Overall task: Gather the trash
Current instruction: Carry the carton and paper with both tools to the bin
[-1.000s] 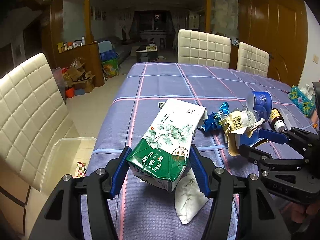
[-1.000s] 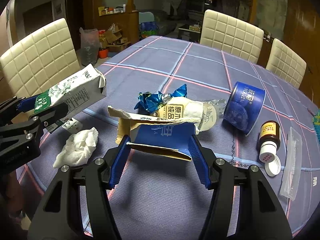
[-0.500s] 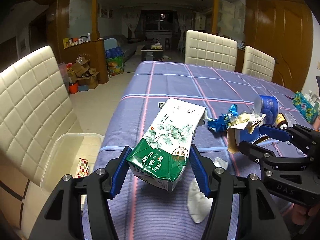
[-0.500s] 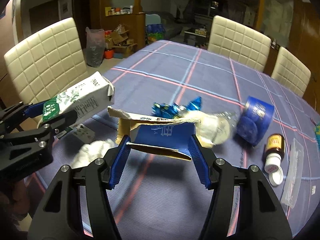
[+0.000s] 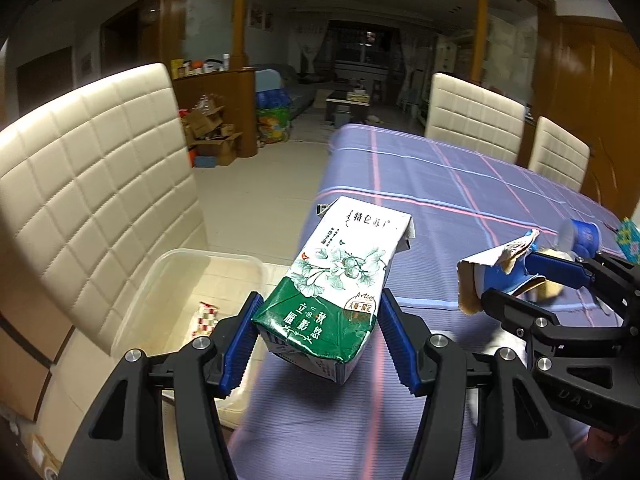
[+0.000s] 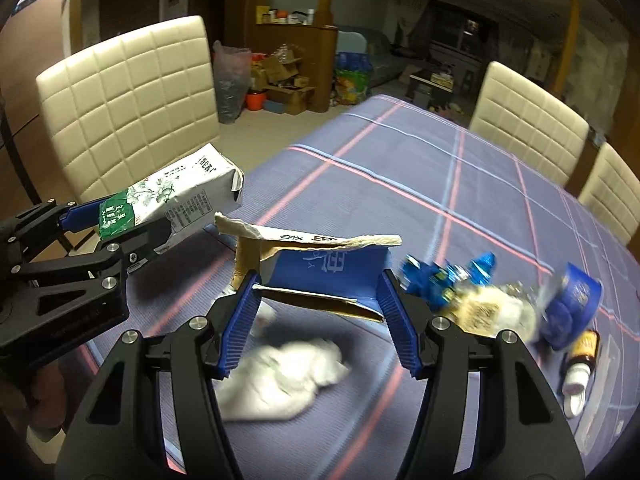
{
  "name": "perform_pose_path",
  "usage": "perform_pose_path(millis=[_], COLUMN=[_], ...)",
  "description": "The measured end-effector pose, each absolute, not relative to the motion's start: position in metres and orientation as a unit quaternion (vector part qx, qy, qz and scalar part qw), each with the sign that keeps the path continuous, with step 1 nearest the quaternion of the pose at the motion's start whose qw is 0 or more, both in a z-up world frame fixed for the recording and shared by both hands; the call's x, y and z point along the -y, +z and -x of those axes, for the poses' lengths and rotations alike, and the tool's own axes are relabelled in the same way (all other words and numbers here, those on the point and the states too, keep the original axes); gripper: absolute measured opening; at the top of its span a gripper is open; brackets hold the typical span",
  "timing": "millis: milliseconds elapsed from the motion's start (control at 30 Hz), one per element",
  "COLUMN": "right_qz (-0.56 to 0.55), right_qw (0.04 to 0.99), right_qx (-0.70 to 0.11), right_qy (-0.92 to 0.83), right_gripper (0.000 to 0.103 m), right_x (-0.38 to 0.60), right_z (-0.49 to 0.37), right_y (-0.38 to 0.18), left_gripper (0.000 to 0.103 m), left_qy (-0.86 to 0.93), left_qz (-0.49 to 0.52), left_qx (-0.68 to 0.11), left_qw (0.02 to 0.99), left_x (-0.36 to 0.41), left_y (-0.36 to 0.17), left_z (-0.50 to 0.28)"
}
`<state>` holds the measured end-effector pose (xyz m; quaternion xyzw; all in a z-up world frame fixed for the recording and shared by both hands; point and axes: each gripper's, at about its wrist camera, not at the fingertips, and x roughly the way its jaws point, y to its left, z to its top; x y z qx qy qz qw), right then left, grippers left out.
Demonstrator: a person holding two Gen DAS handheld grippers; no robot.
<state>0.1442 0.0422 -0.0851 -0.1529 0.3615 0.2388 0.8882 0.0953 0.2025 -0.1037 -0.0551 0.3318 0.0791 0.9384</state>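
**Both hands carry trash toward the bin at the surface's left edge**

Since a second ago both views have swung left: the clear bin on the floor, then only a corner at the picture's edge, now fills the lower left of the left wrist view, and the items on the surface have slid toward the right.

Left wrist view: the left gripper point(image 5: 318, 338) is clamped at mid width on the green-and-white carton point(image 5: 340, 288), which hangs in the air over the left edge of the surface point(image 5: 460, 184). The clear bin point(image 5: 200, 300) sits just below and left of it, beside a cream chair point(image 5: 92, 184), with one small patterned wrapper point(image 5: 206, 314) already inside. The right gripper point(image 5: 532, 292) comes in from the right, gripping the torn blue box point(image 5: 496, 272).

Right wrist view: the right gripper point(image 6: 320, 312) pinches the torn blue box point(image 6: 324, 272) between its pads, lifted off the cloth. Left on the surface are a crumpled white tissue point(image 6: 284, 376), blue foil wrappers point(image 6: 444, 276), a blurred pale packet point(image 6: 492, 312), a blue cup point(image 6: 576, 304) and a small brown bottle point(image 6: 584, 356).

The task looks early: one item binned, two in transit, several left. The carton has open air to the bin; the chair back and the bin's rim bound its route, and the right gripper follows close beside the left.
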Motion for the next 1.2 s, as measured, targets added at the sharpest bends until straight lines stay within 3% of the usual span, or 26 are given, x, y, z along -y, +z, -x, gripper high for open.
perform_pose_path(millis=[533,1067,1100,1167,1200], right_qz=[0.192,0.214,0.216,0.220,0.221], right_qw=[0.876,0.866,0.866,0.866,0.866], right_qx=[-0.344,-0.340,-0.340,-0.337,-0.336], right_qy=[0.279,0.298,0.298,0.298,0.298], right_gripper=[0.061,0.061,0.061,0.061,0.061], right_x=[-0.139,-0.205,-0.206,-0.208,-0.208], right_z=[-0.167,-0.180,-0.180,-0.179,-0.179], right_y=[-0.083,-0.093,-0.094,-0.095,-0.095], left_gripper=[0.057,0.058,0.060,0.083,0.085], left_qy=[0.177,0.201,0.213,0.225,0.230], left_qz=[0.056,0.088,0.075,0.063,0.063], left_qx=[-0.337,-0.374,-0.379,-0.381,-0.377], left_qw=[0.923,0.901,0.898,0.895,0.895], left_x=[-0.296,-0.359,-0.359,-0.359,-0.360], left_y=[-0.110,-0.156,-0.158,-0.157,-0.156], left_z=[-0.104,-0.129,-0.132,-0.133,-0.132])
